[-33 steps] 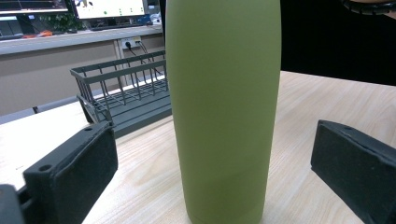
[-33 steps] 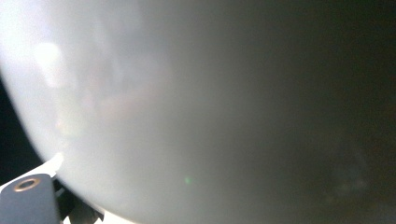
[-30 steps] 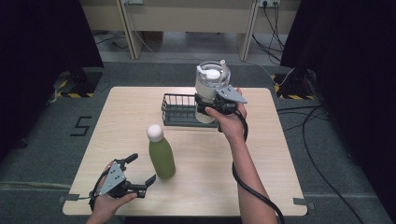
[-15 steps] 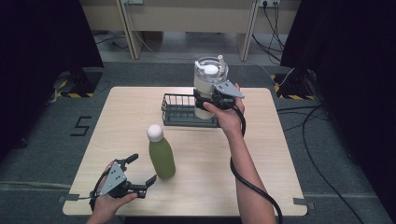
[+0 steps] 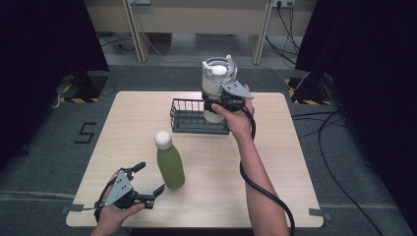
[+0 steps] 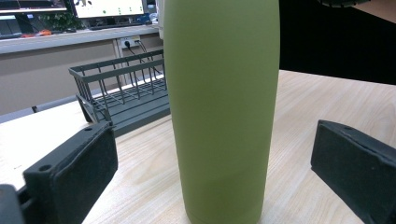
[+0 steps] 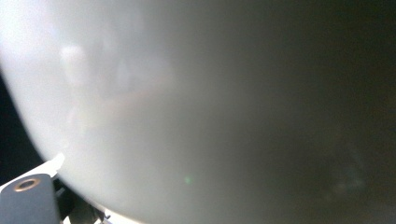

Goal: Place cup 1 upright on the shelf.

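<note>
Above wire basket — white tumbler clamped in right hand-held gripper, upright

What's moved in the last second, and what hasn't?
The right gripper, shut on the white tumbler, has lifted it slightly higher over the wire basket. The left gripper stays open beside the green bottle, which has not moved.

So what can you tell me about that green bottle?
The green bottle is tall and smooth, olive green with a matte look, maybe coated metal, and it narrows to a round white cap. It stands upright on the wooden table, in front of the wire basket. The left gripper sits just beside it with its jaws spread wide to either side of the bottle, apart from it. Only the table touches it.
</note>
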`<state>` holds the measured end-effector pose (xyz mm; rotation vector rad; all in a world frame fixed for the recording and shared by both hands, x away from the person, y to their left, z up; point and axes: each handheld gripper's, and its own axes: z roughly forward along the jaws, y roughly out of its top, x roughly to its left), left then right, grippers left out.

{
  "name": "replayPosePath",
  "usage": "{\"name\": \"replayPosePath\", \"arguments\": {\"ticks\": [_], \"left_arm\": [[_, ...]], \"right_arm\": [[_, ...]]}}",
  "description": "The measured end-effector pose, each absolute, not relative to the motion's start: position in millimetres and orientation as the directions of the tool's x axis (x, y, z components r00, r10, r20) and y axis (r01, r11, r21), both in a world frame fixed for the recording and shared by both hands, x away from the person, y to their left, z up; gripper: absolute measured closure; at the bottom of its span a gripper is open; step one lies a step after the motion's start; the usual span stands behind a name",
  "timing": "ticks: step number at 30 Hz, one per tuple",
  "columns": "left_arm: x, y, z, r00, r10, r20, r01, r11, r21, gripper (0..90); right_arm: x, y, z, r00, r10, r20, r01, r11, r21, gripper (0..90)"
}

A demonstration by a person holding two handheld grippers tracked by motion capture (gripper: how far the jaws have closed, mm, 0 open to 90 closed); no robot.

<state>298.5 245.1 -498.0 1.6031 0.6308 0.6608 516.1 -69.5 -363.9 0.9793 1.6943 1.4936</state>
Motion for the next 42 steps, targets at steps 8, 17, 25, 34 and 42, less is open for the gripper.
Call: {"name": "replayPosePath", "arguments": {"ticks": [8,17,25,34,42], "left_arm": [[298.8,245.1,-498.4,0.689,0.722,0.065,0.036,-0.123,0.992,0.0],[298.9,245.5,-498.6,0.689,0.722,0.066,0.036,-0.124,0.992,0.0],[298.8,246.0,-498.7,0.690,0.721,0.065,0.036,-0.124,0.992,0.0],[298.8,245.3,-499.3,0.690,0.721,0.064,0.037,-0.124,0.992,0.0],[298.8,245.1,-499.8,0.692,0.719,0.065,0.039,-0.127,0.991,0.0]], "right_arm": [[526.4,-67.5,-363.9,-0.485,0.875,-0.001,0.118,0.067,0.991,10.5],[536.0,-63.7,-364.1,-0.477,0.879,0.010,0.134,0.062,0.989,10.5],[543.3,-63.0,-365.3,-0.468,0.884,0.009,0.144,0.066,0.987,10.5],[551.1,-62.4,-366.4,-0.459,0.888,0.002,0.150,0.075,0.986,10.5],[556.1,-58.7,-369.6,-0.445,0.895,-0.003,0.153,0.079,0.985,10.5]]}}
